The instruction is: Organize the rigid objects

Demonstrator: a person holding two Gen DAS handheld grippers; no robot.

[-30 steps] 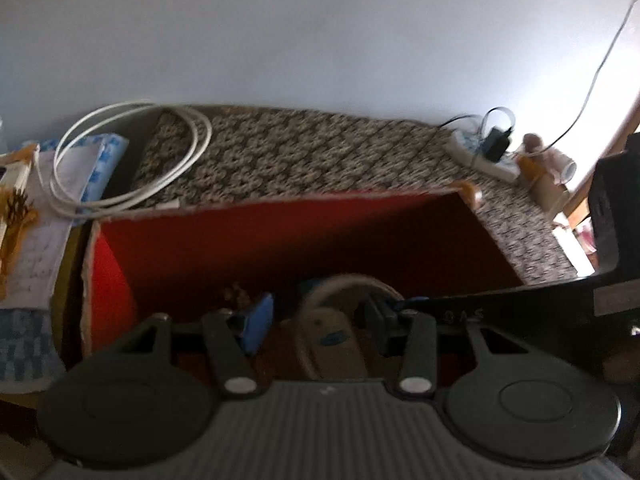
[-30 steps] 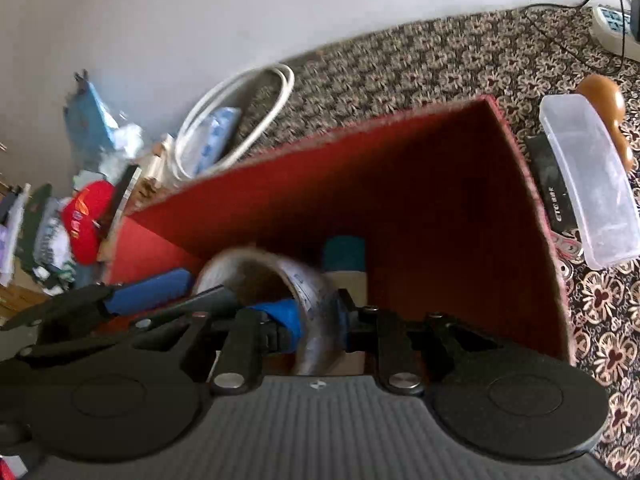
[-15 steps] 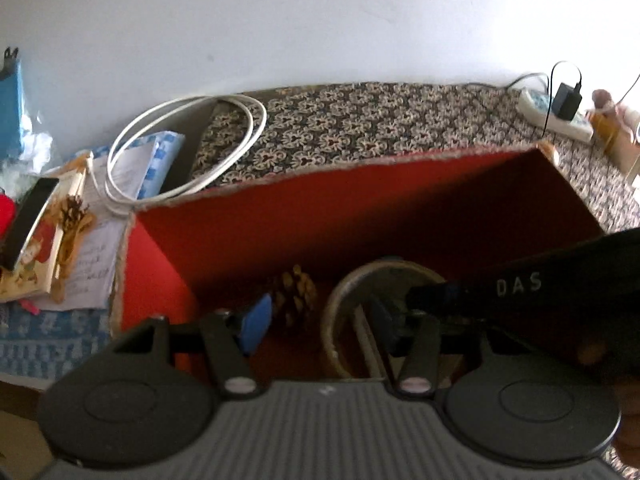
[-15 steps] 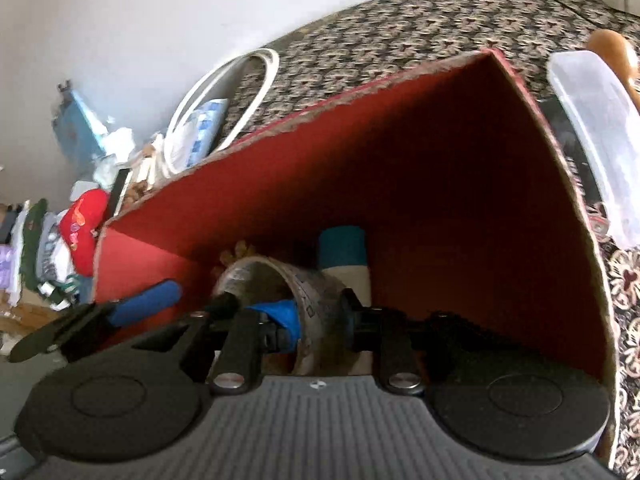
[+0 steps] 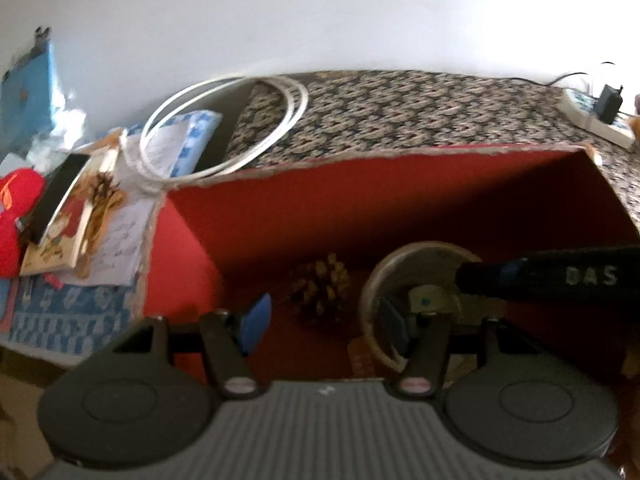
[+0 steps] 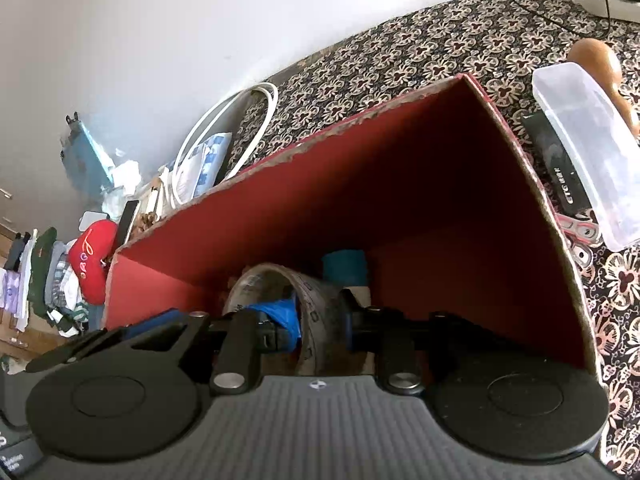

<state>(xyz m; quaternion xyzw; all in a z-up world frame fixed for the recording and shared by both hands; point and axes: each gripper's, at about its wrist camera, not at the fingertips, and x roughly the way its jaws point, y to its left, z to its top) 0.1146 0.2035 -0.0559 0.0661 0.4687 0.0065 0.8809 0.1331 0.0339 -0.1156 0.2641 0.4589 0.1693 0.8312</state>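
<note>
**You are setting the tape roll down inside the red box.**

Your right gripper [image 6: 316,320] is clamping the band of the tape roll [image 6: 280,276], one pad inside the ring and one outside, and its jaws have just been closing on that band. The roll is sitting low in the red box [image 6: 400,200], straight ahead of the right jaws and just beyond the left ones. Your left gripper [image 5: 324,320] is standing apart, its jaws having just been opening. The ring's near wall is lying just inside its right finger, but neither pad appears to be pressing on it. The pine cone [image 5: 320,284] is lying ahead, between the left jaws. To do this well, you are probably best lowering the roll until it is resting on the floor of the box, then letting go without nudging the cone.
</note>
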